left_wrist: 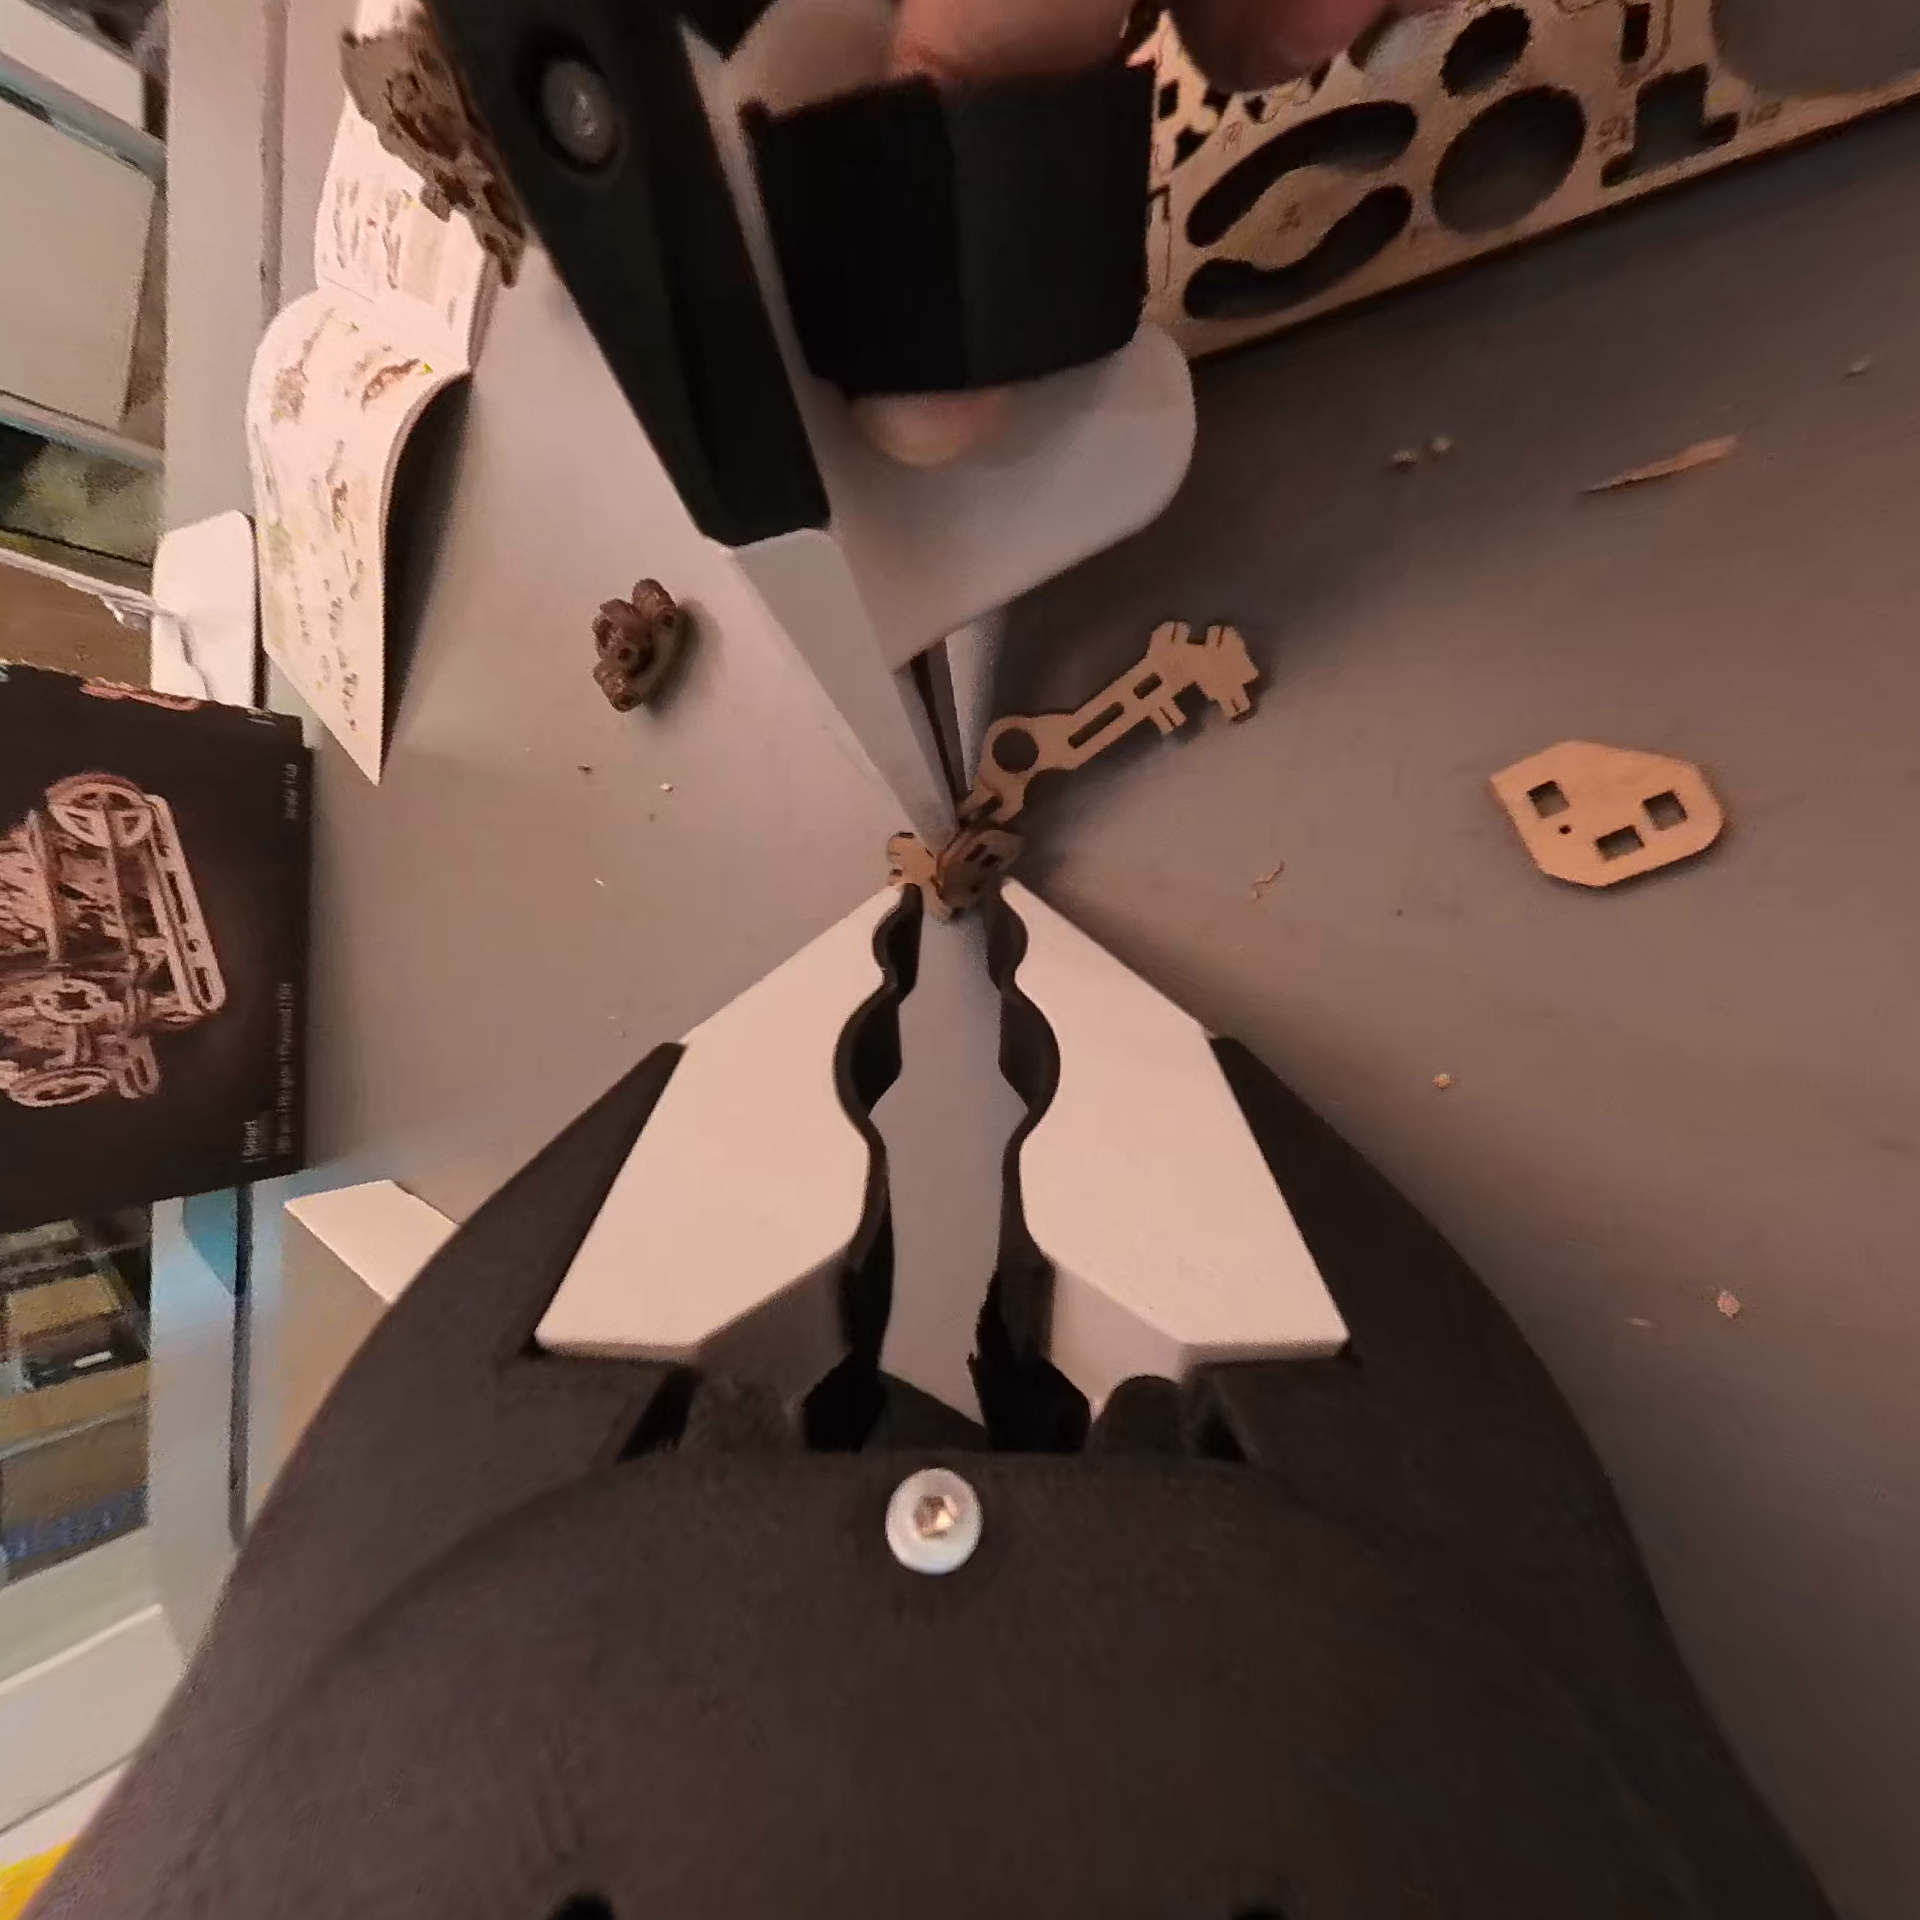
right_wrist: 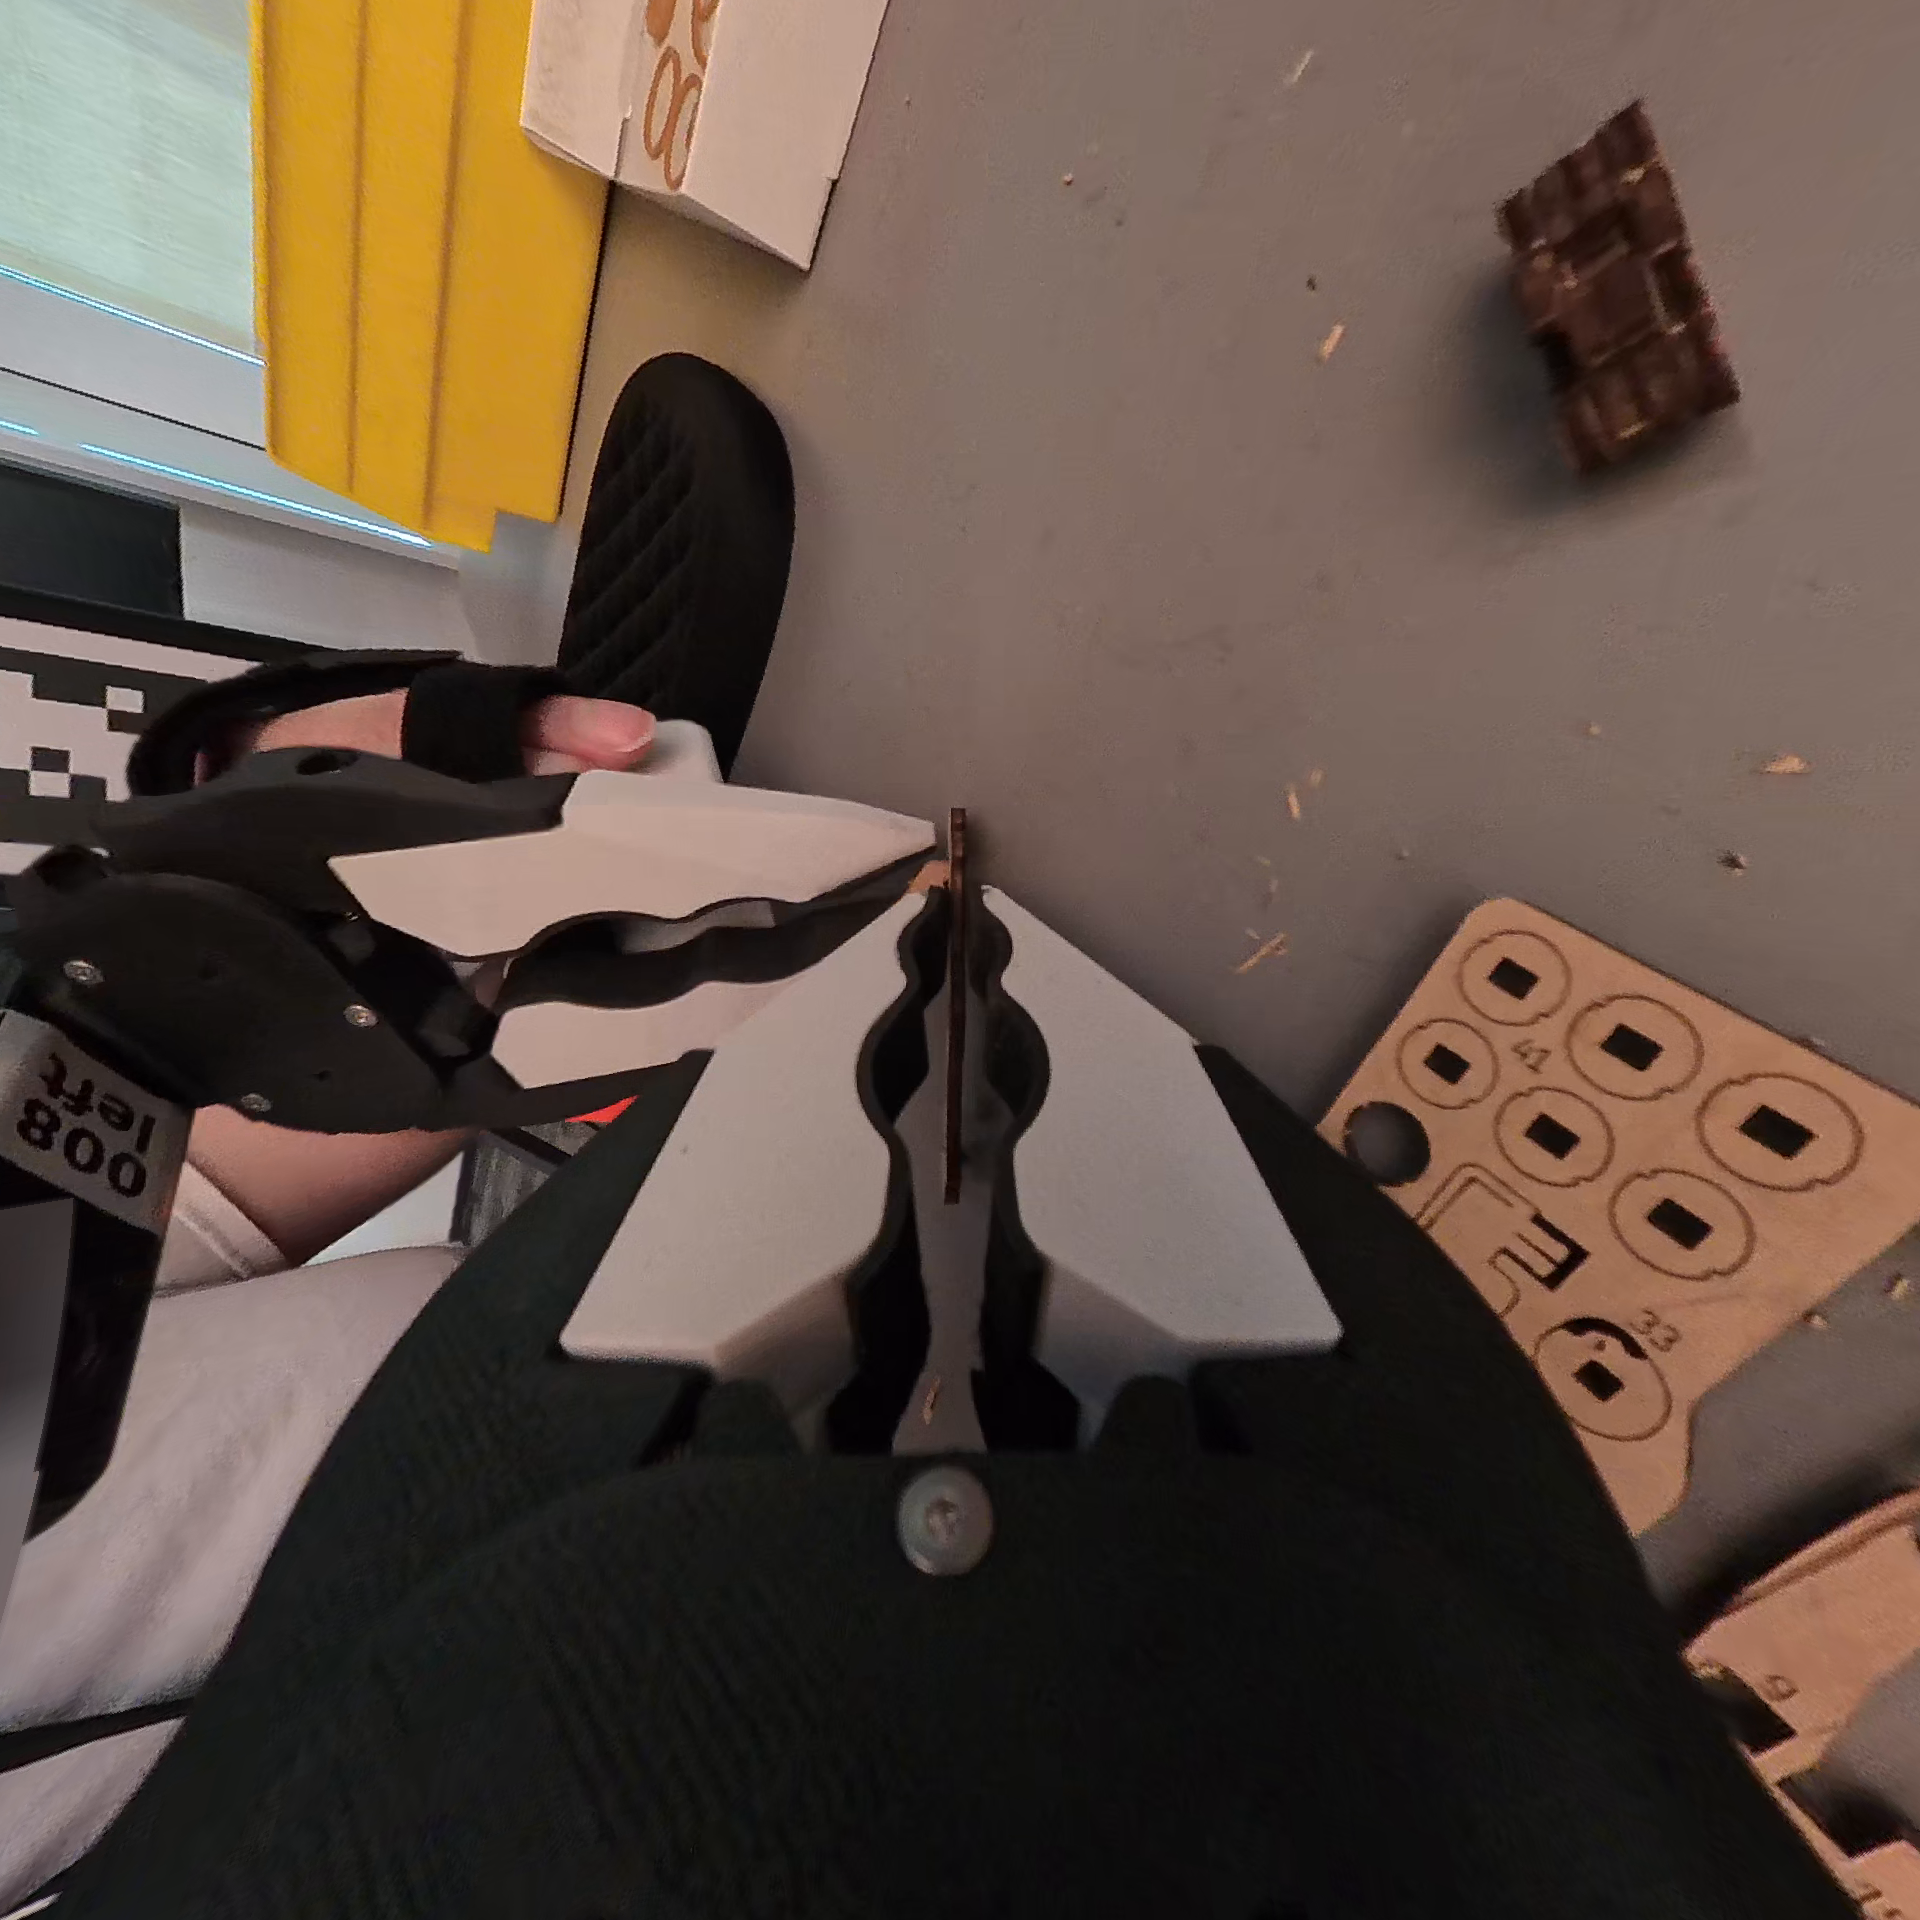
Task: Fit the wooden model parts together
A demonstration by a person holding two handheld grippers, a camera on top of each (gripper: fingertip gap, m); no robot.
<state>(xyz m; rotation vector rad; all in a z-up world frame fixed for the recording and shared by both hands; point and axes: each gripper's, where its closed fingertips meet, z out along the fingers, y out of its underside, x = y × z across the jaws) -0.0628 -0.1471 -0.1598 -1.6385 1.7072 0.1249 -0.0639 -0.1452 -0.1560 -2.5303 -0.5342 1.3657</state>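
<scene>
the left hand-held gripper (left_wrist: pixel 951 899) is nearly closed at its tips, pinching a small wooden piece (left_wrist: pixel 961 862) held above the grey worktop (left_wrist: pixel 1455 1039). the right hand-held gripper (right_wrist: pixel 956 904) is closed narrow on a long flat wooden strip (right_wrist: pixel 954 1039), seen edge-on in its own view and flat-on from the left view, where its notched far end sticks out past the tips. the two parts meet right where the four fingertips converge, so the joint itself is mostly hidden and i cannot tell if a tab is already seated in a slot.

to do this step well, i would keep the strip square to the small piece, line the tab up with the slot before pressing, and push straight along the strip rather than at an angle, since thin plywood probably snaps if levered. both grips sit close to the joint, which should limit flex. a slow, steady squeeze seems safer than a jolt.

a loose plate with square holes (left_wrist: pixel 1605 816) lies on the worktop nearby, and a sheet of uncut parts (right_wrist: pixel 1621 1174) rests to the right, well apart from the joint.
</scene>
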